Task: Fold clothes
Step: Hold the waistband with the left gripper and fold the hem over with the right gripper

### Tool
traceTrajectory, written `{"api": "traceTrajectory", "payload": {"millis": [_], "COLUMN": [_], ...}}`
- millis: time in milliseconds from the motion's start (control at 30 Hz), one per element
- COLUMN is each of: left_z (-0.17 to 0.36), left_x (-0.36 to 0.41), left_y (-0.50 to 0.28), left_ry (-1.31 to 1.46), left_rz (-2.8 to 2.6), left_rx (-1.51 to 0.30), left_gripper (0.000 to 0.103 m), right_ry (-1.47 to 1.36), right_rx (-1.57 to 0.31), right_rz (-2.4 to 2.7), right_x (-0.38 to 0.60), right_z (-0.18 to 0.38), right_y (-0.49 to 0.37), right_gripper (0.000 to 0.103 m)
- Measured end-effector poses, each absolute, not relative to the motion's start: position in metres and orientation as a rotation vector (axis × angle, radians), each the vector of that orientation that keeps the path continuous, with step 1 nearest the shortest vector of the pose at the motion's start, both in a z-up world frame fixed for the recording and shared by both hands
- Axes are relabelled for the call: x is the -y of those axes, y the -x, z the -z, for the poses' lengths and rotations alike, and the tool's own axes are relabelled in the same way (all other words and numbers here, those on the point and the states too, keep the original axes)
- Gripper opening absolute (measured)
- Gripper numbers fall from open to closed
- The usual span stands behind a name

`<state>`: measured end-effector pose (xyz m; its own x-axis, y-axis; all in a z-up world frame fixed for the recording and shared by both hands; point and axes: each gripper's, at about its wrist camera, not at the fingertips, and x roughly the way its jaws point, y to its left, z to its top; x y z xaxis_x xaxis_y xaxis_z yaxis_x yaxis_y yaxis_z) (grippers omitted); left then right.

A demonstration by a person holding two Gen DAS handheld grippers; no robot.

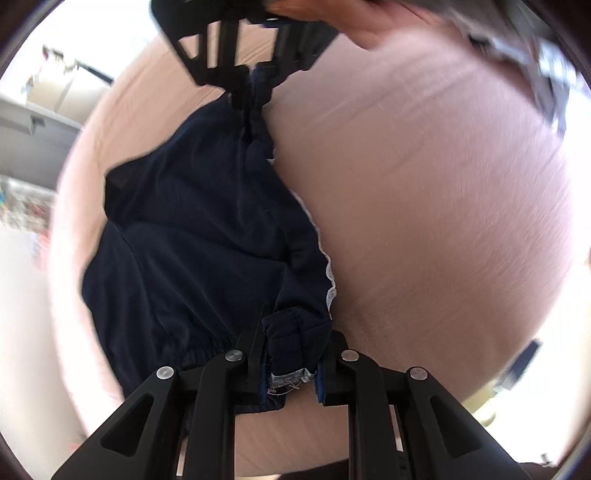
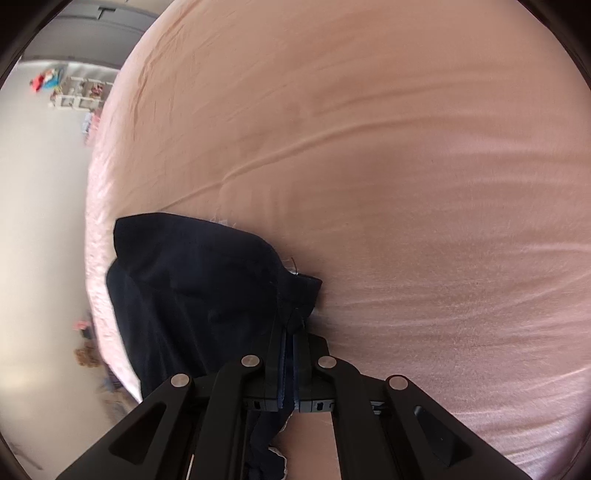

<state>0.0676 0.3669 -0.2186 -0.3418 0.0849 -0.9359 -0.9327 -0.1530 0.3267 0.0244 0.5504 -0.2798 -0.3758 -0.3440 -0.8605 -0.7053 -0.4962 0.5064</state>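
Note:
A dark navy garment with an elastic waistband and a white lace edge hangs stretched above a pink bed sheet. My left gripper is shut on one bunched corner of its waistband. My right gripper shows at the top of the left wrist view, shut on the opposite end. In the right wrist view the right gripper pinches a navy fold, and the rest of the garment drapes to the left. A hand holds the right gripper.
The pink sheet covers the bed across both views. The bed's left edge drops to a pale floor. A white shelf with coloured items stands far left. A patterned dark cloth lies at the upper right.

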Motion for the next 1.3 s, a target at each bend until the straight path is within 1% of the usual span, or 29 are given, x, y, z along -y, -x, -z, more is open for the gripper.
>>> {"api": "traceTrajectory", "payload": {"millis": [100,233,400,633,833,1000,1133,1300], "left_z": [0.213,0.207,0.198,0.182,0.181,0.181,0.182,0.181], "left_x": [-0.364,-0.358,-0.349,-0.322,-0.295,-0.272,-0.253,-0.23], "left_y": [-0.051,-0.041,-0.022,0.03,0.06,0.08,0.096,0.112], "left_ry": [1.139,1.21,1.298,1.462,1.524,1.555,1.577,1.585], "left_rz": [-1.593,-1.576,-1.535,-1.459,-1.461,-1.476,-1.486,-1.529], "left_rx": [-1.178,-1.077,-0.901,-0.514,-0.342,-0.22,-0.122,-0.047], "left_gripper": [0.015,0.015,0.015,0.015,0.015,0.015,0.015,0.015], "right_ry": [1.616,1.677,1.701,1.725,1.73,1.749,1.772,1.784], "right_rx": [-1.278,-1.171,-1.025,-0.815,-0.731,-0.602,-0.572,-0.534], "right_rz": [-1.958,-1.92,-1.922,-1.956,-2.029,-2.099,-2.135,-2.206], "right_x": [-0.542,-0.538,-0.528,-0.509,-0.486,-0.46,-0.439,-0.419], "right_z": [0.271,0.263,0.24,0.203,0.177,0.163,0.161,0.155], "right_y": [-0.014,0.001,0.023,0.062,0.099,0.131,0.15,0.166], "right_gripper": [0.0,0.0,0.0,0.0,0.0,0.0,0.0,0.0]}}
